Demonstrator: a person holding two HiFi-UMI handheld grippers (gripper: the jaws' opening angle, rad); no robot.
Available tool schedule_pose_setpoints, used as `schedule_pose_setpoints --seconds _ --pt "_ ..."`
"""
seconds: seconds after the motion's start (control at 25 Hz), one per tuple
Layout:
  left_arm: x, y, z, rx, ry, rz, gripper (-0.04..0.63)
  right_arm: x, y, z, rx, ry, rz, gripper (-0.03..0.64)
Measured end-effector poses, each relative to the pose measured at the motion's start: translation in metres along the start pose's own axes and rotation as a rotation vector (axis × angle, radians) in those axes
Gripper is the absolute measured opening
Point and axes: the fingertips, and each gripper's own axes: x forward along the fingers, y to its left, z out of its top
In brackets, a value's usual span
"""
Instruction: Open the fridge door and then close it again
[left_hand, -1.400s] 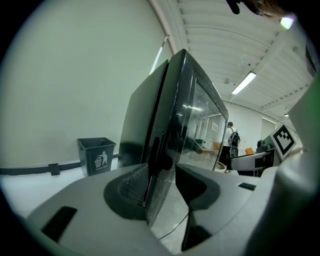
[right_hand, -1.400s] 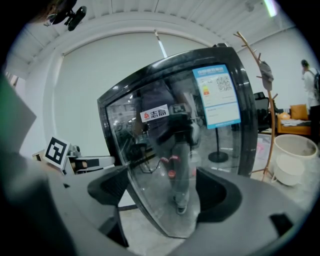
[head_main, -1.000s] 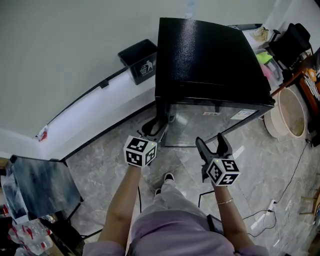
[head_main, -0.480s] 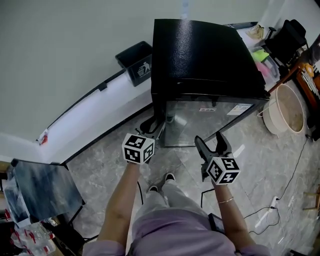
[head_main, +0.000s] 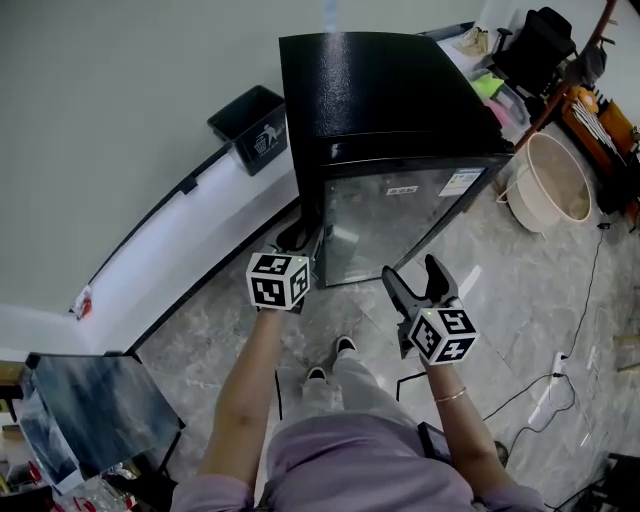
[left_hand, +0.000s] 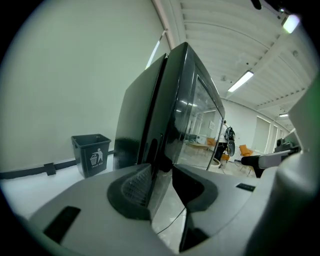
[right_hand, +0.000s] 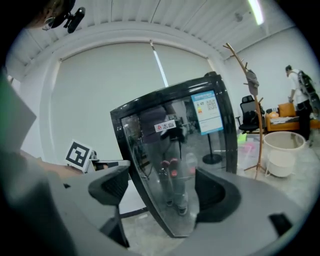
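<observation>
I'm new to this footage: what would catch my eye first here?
A black fridge with a glass door stands by the wall, at top centre. The left claw is at the door's left edge, its jaws having just closed further on it, while the right claw hangs open before the glass. A black bin sits left of the fridge, a beige tub right.

The person is wearing a lilac short-sleeved top, pale trousers and dark shoes. A thin bracelet is circling the right wrist. The left claw and right claw are showing grey bodies with black ribbed pads, each carrying a black-and-white marker cube at 6 o'clock.
</observation>
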Motion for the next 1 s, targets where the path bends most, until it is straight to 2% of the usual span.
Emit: schedule_pose_setpoints --seconds 0.4,1.0 --pt "-0.002 -0.003 0.000 0.026 0.026 0.001 0.118 -0.020 0.031 0.000 -0.010 -0.026 -0.021 0.413" --pt "-0.006 -0.005 0.000 0.023 0.020 -0.010 0.110 -0.021 0.049 -0.004 -0.014 -0.022 -0.036 0.412"
